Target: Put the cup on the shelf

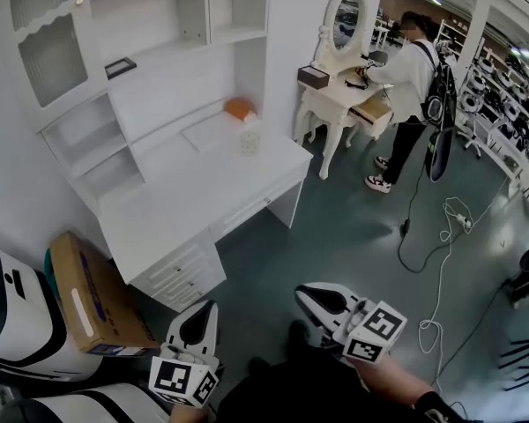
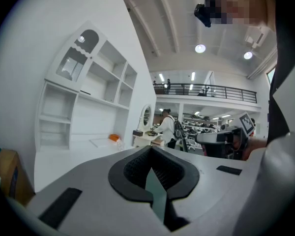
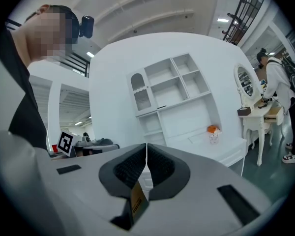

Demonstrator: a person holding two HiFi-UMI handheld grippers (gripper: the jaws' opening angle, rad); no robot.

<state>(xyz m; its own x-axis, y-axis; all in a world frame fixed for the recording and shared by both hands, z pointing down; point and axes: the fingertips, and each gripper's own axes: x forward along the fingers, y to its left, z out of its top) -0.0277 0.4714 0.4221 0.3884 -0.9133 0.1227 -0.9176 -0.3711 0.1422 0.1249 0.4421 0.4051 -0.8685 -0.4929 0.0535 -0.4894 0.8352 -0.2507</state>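
Jaws closed tip to tip and empty on both: left gripper [image 2: 150,157] and right gripper [image 3: 145,150], held low at the near side, side by side but apart.
One cup [image 1: 249,140]: small, pale, patterned, upright on the white desk [image 1: 159,199], toward its right end, well apart from both grippers.
One orange object [image 1: 239,108]: just behind the cup, at the desk's back panel.
One shelf unit [image 1: 163,51]: white, open compartments above the desk; a dark flat item [image 1: 120,67] lies on one shelf.
One cardboard box [image 1: 86,296]: on the floor, left of the desk's drawers.
One dressing table [image 1: 339,97] with oval mirror [image 1: 346,18]: right of the desk, a person [image 1: 414,77] standing at it.
Cables [image 1: 458,219]: on the grey floor, far right.
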